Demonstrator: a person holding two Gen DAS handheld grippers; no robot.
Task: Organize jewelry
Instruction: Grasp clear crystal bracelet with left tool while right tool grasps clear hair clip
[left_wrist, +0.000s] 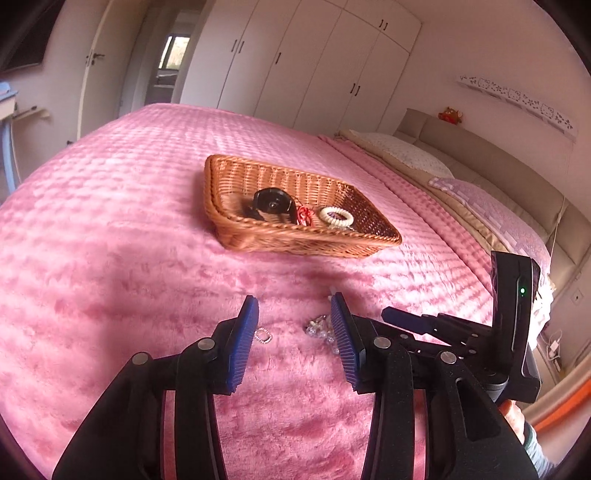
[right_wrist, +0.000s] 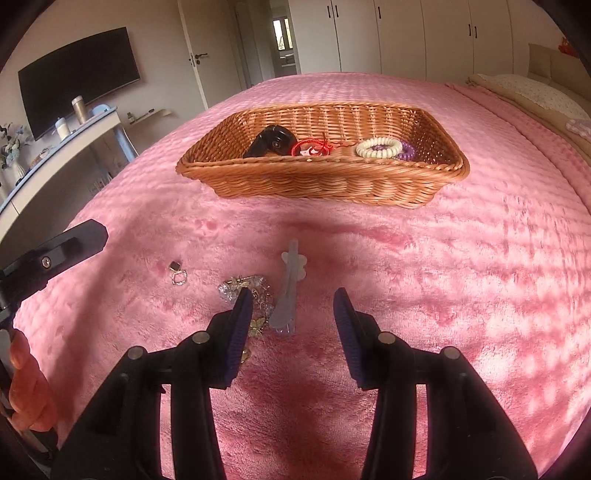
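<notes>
A brown wicker basket (left_wrist: 280, 238) (right_wrist: 321, 181) stands on the pink bed. It holds a black watch (right_wrist: 271, 142), a red string charm (right_wrist: 310, 147), a cream bead bracelet (right_wrist: 378, 147) and a purple coil band (right_wrist: 406, 152). Nearer on the cover lie a small silver earring (left_wrist: 263, 336) (right_wrist: 178, 275), a crystal-and-gold butterfly piece (left_wrist: 317, 326) (right_wrist: 242, 286) and a translucent hair clip (right_wrist: 291, 266). My left gripper (left_wrist: 293, 301) is open above the earring and the crystal piece, touching neither. My right gripper (right_wrist: 292, 297) is open over the clip's near end, its pads apart from it.
The fluffy pink blanket (right_wrist: 461, 277) covers the whole bed. Pillows (left_wrist: 402, 151) and a padded headboard (left_wrist: 480, 147) lie to the right. A desk (right_wrist: 85, 125) and a wall TV (right_wrist: 77, 85) stand on the left, wardrobes (left_wrist: 314, 66) behind. A hand (right_wrist: 29, 387) holds the left tool.
</notes>
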